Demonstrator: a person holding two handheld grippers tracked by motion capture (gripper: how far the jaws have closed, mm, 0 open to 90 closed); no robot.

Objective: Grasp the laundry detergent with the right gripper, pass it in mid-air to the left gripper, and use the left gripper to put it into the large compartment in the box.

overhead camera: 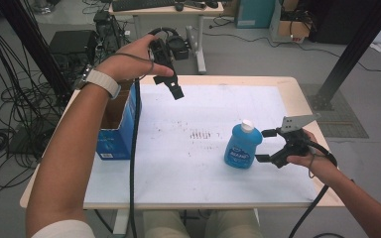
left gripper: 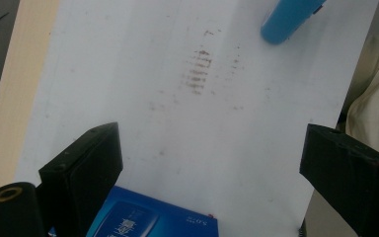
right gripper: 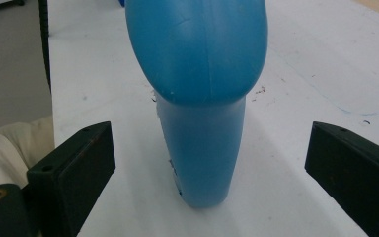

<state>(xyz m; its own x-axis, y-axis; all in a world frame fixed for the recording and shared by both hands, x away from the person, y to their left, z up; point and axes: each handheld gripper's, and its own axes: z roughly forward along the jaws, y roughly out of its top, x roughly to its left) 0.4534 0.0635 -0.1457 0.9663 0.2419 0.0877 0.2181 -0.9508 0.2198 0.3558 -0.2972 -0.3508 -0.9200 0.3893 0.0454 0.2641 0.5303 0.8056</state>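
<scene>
Right tool (overhead camera: 264, 146) open, jaws either side of the upright blue bottle (overhead camera: 242, 146), not touching. Left tool (overhead camera: 171, 85) open, empty, raised above the tabletop (overhead camera: 188, 173).

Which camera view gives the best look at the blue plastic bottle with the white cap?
The high view: the blue plastic bottle stands whole there, white cap and label visible. The right gripper view shows its body close, between open jaws, cap cut off. The left gripper view shows a blue end.
</scene>
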